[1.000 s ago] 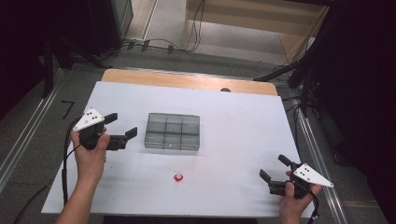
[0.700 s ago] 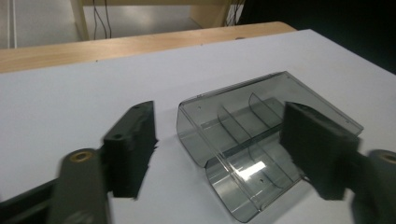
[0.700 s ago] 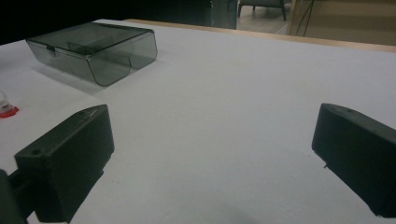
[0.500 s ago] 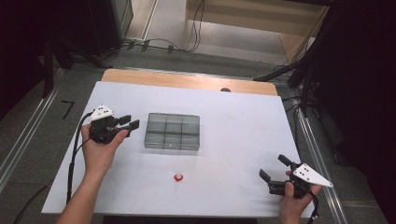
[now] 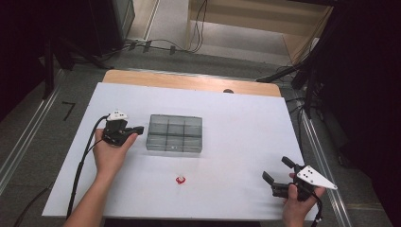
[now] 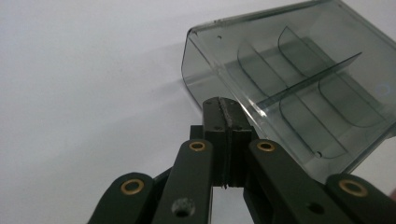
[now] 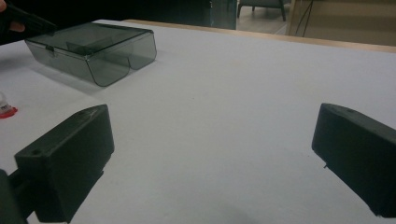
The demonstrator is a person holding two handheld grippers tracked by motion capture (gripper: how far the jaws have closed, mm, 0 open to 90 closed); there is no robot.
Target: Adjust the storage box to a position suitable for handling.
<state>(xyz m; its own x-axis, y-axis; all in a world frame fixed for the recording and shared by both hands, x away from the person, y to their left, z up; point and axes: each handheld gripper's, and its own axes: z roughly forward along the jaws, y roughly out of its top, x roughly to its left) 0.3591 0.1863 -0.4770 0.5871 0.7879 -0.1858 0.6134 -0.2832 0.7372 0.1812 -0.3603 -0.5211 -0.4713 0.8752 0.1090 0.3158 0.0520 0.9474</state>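
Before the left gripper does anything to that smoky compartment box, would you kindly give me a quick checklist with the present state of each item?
1. Left gripper jaws closed, nothing between them: ok.
2. Its tip beside the left side of the compartment box; contact with the wall: cannot tell.
3. Box flat on the white table, lid shut: ok.
4. Right gripper open and well away from the box: ok.
5. Small red thing lies in front of the box, apart from it: ok.

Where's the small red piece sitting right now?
In the high view the small red piece lies alone on the white table, just in front of the clear grey compartment box, toward the person's edge.
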